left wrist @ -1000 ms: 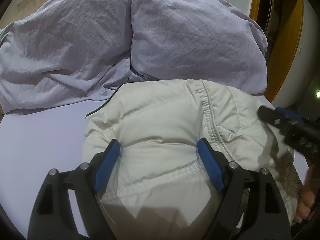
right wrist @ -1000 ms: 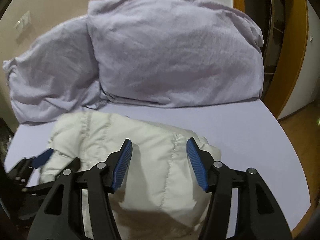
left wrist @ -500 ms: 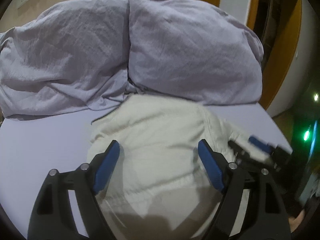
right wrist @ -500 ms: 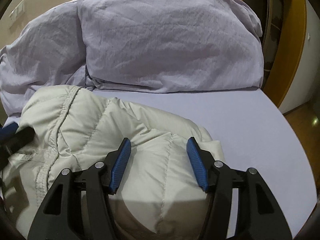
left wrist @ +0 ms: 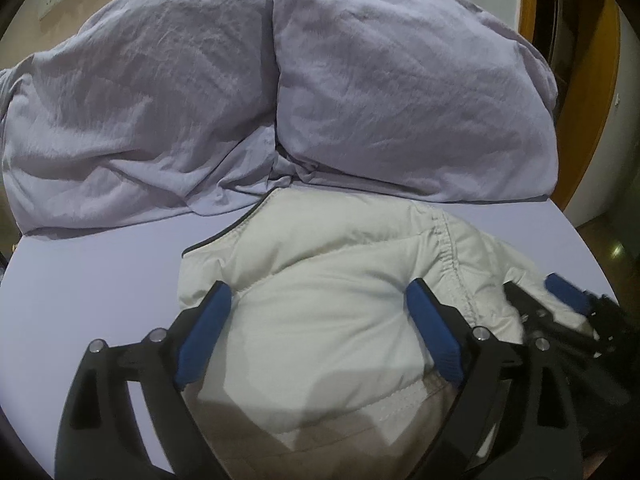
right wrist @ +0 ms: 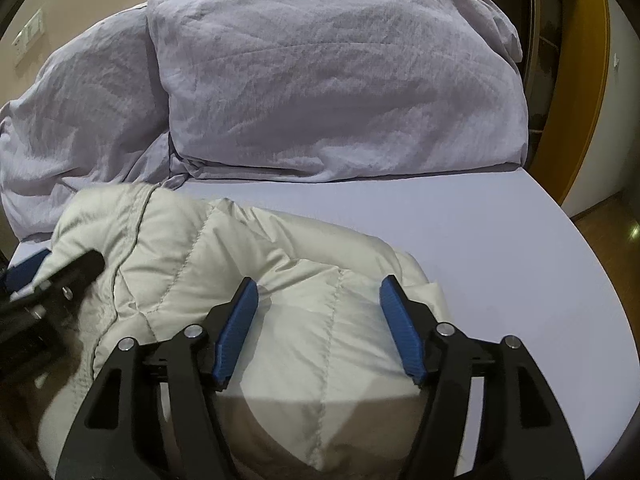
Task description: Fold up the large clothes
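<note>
Lavender bed sheet [left wrist: 100, 288] carries two lilac pillows [right wrist: 328, 80] at the back; cream puffer jacket [left wrist: 328, 292] lies bunched near the front edge; left gripper [left wrist: 318, 308] and right gripper [right wrist: 318, 300] both spread wide over it, grasping nothing

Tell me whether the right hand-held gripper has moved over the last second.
Yes. In its own view the right hand-held gripper has advanced toward the pillows: the jacket now fills more of the foreground.

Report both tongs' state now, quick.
Left tongs: open, holding nothing, over the cream quilted puffer jacket.
Right tongs: open, holding nothing, over the same jacket.
</note>
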A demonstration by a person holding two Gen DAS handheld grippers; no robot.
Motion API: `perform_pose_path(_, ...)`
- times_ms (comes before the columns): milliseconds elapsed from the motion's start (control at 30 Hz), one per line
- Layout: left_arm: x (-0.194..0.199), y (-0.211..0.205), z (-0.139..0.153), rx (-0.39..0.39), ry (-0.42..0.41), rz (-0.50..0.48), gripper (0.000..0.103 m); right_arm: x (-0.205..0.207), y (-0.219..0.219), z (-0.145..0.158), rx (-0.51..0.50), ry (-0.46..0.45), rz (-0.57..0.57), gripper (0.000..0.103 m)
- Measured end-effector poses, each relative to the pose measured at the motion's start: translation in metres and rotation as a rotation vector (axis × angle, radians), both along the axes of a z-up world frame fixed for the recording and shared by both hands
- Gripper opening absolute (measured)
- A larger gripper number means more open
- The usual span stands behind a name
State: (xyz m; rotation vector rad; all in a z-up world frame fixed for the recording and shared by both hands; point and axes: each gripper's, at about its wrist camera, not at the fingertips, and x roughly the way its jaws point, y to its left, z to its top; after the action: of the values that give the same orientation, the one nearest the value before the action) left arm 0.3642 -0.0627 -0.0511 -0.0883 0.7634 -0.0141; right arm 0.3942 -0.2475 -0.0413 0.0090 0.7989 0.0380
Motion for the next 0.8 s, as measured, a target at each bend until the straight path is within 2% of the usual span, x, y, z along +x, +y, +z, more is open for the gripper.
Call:
perform_pose_path(167,0.004,0.006,-0.007,-0.021,0.014,0.006,0.092,0.007,0.003,0.007,-0.004,0.011,-0.007,0.077)
perform_pose_path(400,0.006,0.008,-0.011,-0.039,0.012,0.004,0.093,0.006,0.009,-0.006,-0.053,-0.023,-0.02,0.077)
perform_pose_path(800,0.01,0.004,-0.018,-0.036,0.009,0.01,0.095,0.011,0.008,-0.017,-0.03,-0.028,-0.025,0.078)
